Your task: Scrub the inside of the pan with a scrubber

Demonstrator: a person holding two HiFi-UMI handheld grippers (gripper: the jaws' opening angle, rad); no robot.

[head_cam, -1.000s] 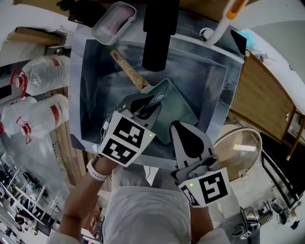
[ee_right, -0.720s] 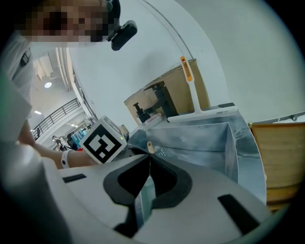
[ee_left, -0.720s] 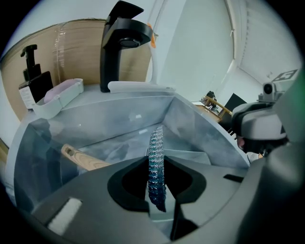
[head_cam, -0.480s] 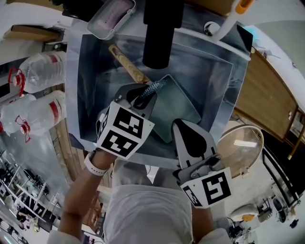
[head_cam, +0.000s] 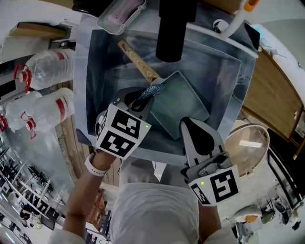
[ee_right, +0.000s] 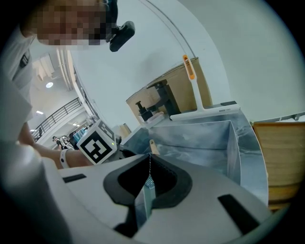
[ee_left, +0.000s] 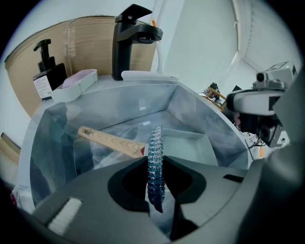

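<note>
A square grey pan [head_cam: 183,102] with a wooden handle [head_cam: 138,59] lies in the steel sink [head_cam: 224,71]. My left gripper [head_cam: 143,100] is shut on a blue mesh scrubber [head_cam: 153,90], whose end reaches over the pan's left rim next to the handle. In the left gripper view the scrubber [ee_left: 153,157] stands edge-on between the jaws of the left gripper [ee_left: 155,169], with the pan [ee_left: 190,143] and handle [ee_left: 112,141] beyond. My right gripper [head_cam: 188,123] sits at the pan's near corner. In its own view the right gripper [ee_right: 148,162] is shut on the pan's thin metal rim [ee_right: 144,186].
A black faucet [head_cam: 174,28] overhangs the sink's far side, with a soap dish [head_cam: 121,14] to its left. Plastic bottles [head_cam: 47,66] lie left of the sink. A lidded pot [head_cam: 248,147] stands at the right. An orange-handled tool [head_cam: 233,16] leans at the far right corner.
The head view has shifted a little. The left gripper with the scrubber has slid slightly back towards the pan's left rim; the right gripper keeps its hold.
</note>
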